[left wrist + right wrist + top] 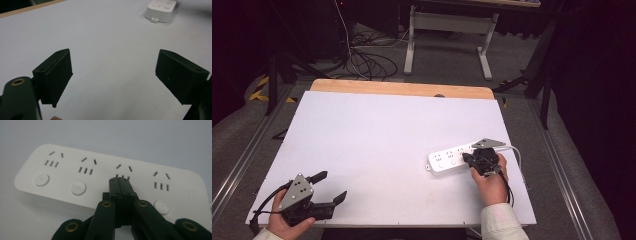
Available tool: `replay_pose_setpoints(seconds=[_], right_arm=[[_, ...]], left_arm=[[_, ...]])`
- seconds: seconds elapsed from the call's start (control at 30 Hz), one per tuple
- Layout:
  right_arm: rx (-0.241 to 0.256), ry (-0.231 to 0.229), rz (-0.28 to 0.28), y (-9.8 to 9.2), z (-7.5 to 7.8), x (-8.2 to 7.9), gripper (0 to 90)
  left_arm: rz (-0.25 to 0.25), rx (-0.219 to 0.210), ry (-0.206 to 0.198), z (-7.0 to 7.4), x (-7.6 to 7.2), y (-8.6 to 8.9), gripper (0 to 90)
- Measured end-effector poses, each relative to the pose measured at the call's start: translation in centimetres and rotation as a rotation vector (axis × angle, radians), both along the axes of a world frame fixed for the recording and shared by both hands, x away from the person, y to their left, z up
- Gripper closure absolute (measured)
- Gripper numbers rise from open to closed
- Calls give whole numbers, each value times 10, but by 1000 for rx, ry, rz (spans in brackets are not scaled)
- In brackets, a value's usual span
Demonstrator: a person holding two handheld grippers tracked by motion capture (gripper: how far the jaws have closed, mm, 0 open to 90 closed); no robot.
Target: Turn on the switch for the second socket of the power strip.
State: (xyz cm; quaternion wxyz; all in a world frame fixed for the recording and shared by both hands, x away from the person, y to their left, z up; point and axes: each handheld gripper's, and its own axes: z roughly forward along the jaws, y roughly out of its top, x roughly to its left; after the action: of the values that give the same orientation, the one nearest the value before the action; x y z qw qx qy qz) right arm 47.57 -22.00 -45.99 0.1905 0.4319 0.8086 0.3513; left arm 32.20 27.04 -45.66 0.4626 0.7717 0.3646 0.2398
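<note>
Table: we work on a flat white rectangular table top (377,145) with a bare wooden strip along its far edge; the strip of sockets lies on its right half, toward the near edge.
Power strip: our thing here is a long white plastic power strip (451,157) with rounded corners. In the right gripper view it shows four socket groups in a row, three round white push buttons in sight (42,180), and the third group's button hidden behind the jaws.
Long axis: we see the strip (105,177) run left to right across the table, its cabled end to the right, climbing slightly away from us that way.
Nearer hand: our right black two-jaw gripper (470,158) sits right on the strip; our left black two-jaw gripper (331,186) rests well apart at the near left corner.
Right claw: we hold it clenched, jaws pressed together with nothing between them, tips (122,180) at the third socket group, over where its button should lie; we cannot tell if they press.
Left claw: we hold it released, jaws spread wide over bare table, the strip's left end (162,10) far ahead to the right.
Coming move: we judge it a straight downward push or lift at that button.
</note>
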Motion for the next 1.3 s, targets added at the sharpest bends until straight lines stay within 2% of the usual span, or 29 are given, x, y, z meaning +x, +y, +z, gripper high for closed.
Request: replay_pose_setpoints(seconds=[0.13, 0.23, 0.4, 0.67, 0.9, 1.3], right_arm=[[59, -8, 6, -6, -1, 0, 900], [32, -38, 9, -6, 0, -3, 900], [40, -98, 15, -7, 7, -9, 900], [43, -125, 11, -8, 12, -13, 900], [20, -155, 30, -5, 17, -18, 900], [16, -165, 45, -6, 24, -21, 900]], left_arm=[[-3, 1, -1, 0, 0, 0, 144], [-4, 1, -1, 0, 0, 0, 144], [-5, 4, -2, 0, 0, 0, 144], [-6, 5, -3, 0, 0, 1, 144], [-4, 0, -1, 0, 0, 0, 145], [-3, -3, 0, 0, 1, 0, 144]])
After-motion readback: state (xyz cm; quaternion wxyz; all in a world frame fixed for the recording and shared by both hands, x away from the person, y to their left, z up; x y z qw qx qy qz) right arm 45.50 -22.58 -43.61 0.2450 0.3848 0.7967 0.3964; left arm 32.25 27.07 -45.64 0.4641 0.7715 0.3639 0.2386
